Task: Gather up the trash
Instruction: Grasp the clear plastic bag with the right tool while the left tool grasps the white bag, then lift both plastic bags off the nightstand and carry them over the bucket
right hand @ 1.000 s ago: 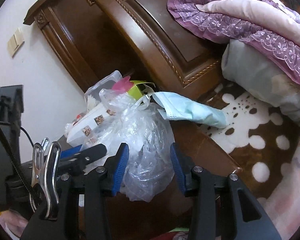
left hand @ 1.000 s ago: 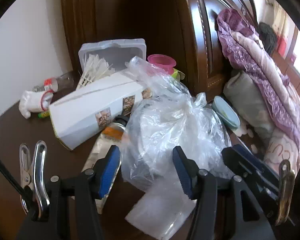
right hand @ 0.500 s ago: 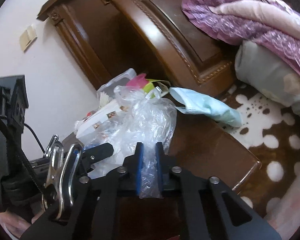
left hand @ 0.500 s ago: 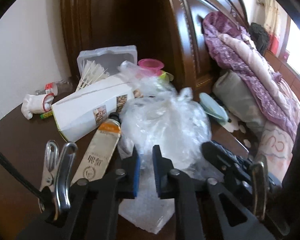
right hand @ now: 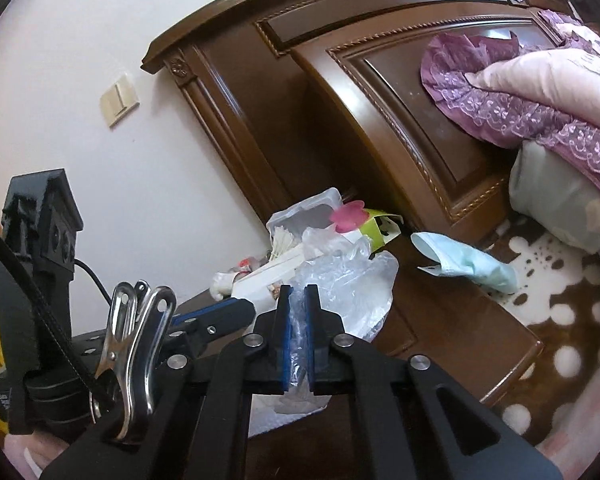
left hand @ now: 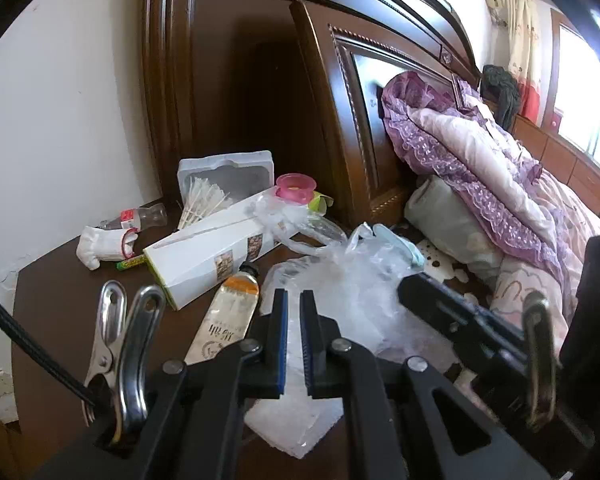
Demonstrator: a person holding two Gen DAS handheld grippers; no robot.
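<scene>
A crumpled clear plastic bag (left hand: 352,292) lies on the dark wooden nightstand (left hand: 52,292). My left gripper (left hand: 294,304) is shut on its near edge, with plastic showing between the blue pads. My right gripper (right hand: 298,300) is shut on another part of the same bag (right hand: 348,284); it shows in the left wrist view (left hand: 460,320) at the right. Around the bag lie a white carton (left hand: 208,252), a tube (left hand: 228,320), a blue face mask (right hand: 464,262), a small bottle (left hand: 136,218), a white wad (left hand: 100,246) and a pink cup (left hand: 296,188).
A clear plastic box of cotton swabs (left hand: 224,180) stands at the back against the dark wooden headboard (left hand: 352,128). The bed with a purple quilt (left hand: 480,160) and grey pillow (left hand: 448,220) is to the right. A white wall (left hand: 60,120) is to the left.
Both grippers went from wide open around the plastic bag to shut on it. Both have pulled back and up, and the bag has been drawn toward me and flattened.
</scene>
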